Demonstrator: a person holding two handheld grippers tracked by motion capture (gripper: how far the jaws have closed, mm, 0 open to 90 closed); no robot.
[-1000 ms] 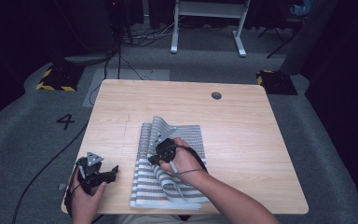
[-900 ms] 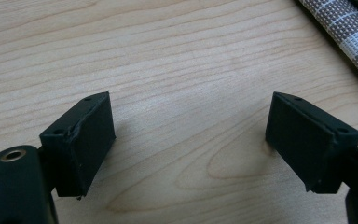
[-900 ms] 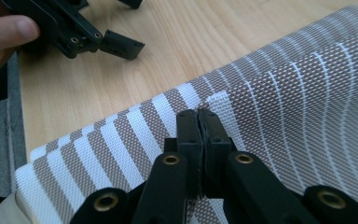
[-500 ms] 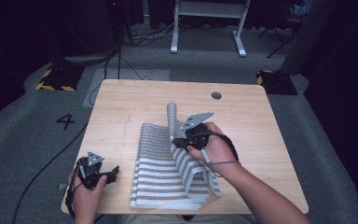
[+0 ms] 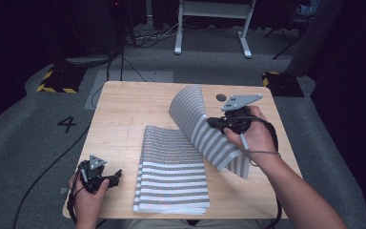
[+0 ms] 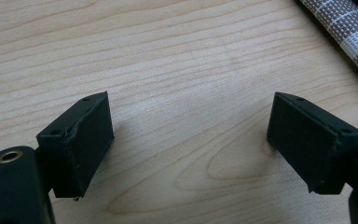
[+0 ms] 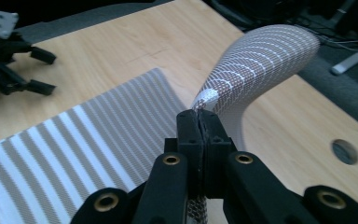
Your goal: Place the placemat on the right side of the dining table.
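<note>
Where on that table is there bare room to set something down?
Bare wood lies along the far edge of the table, and left of the striped mat, above the left gripper. Crowded at right, where the right gripper lifts the mat.

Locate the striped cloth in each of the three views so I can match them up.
High view: striped cloth lies mid-table, one layer lifted to the right by the right gripper.
Left gripper view: only its edge, top right corner.
Right gripper view: flat part at left, lifted flap curling up from the shut jaws.
Shared landmark: the light wooden table.
</note>
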